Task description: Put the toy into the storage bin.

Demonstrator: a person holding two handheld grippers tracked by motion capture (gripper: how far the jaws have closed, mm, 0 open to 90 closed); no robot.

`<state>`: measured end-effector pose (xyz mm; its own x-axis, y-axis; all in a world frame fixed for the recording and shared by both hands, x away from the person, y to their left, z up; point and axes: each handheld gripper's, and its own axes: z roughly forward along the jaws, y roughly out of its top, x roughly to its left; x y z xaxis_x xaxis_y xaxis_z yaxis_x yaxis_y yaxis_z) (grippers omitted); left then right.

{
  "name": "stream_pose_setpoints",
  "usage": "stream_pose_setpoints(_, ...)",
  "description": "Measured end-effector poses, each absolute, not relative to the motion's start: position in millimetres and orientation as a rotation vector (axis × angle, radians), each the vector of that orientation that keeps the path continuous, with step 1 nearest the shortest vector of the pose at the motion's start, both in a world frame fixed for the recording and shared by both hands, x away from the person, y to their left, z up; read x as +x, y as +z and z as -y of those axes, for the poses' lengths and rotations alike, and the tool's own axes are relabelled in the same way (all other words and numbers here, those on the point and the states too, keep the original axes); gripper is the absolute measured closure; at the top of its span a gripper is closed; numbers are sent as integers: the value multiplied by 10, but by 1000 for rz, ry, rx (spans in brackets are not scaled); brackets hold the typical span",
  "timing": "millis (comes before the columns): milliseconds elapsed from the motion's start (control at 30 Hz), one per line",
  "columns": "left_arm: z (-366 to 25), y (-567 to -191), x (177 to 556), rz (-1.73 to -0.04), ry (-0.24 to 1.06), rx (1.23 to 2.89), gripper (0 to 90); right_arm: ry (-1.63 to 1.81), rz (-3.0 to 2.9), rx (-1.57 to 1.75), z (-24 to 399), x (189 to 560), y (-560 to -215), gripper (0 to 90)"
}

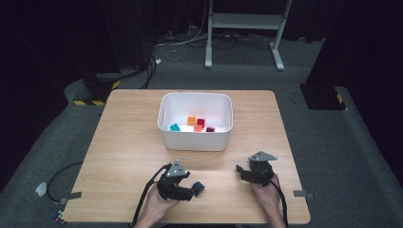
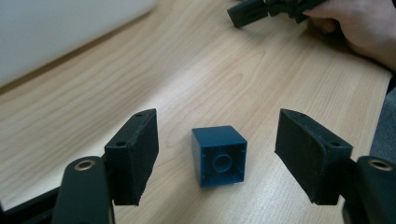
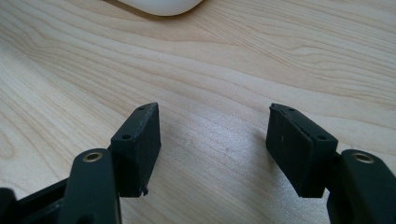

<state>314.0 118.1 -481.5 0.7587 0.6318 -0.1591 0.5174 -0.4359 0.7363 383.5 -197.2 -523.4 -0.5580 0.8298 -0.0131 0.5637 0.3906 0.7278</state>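
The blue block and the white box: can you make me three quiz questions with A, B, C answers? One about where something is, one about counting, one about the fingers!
1. Where is the dark blue block?
A. In the white box
B. On the table between the left gripper's fingers
C. On the floor

2. How many small blocks lie in the white box?
A. Two
B. Five
C. Nine

3. How are the left gripper's fingers?
A. Open, not touching the block
C. Squeezing an orange block
B. Shut tight on nothing

Answers:
1. B: the left gripper view shows it lying on the wood between the two fingers.
2. B: the high view shows a teal, an orange, a red, a coral and a dark red block.
3. A: table shows on both sides of the block, between it and the fingers.
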Motion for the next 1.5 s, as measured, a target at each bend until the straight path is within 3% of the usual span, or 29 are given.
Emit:
stream_pose_setpoints(200,-1089,-4948,3149,-866,170,2155,324,975,-2278,1206,1972,3835,-5234,353)
stream_pose_setpoints(833,-1003,-5085,3166,-865,193,2188,549,975,-2278,1206,1972,3835,-5234,353)
stream_pose_setpoints(1500,-1034,-5023,3160,-842,199,2179,585,975,-2279,1206,1972,3835,-5234,353)
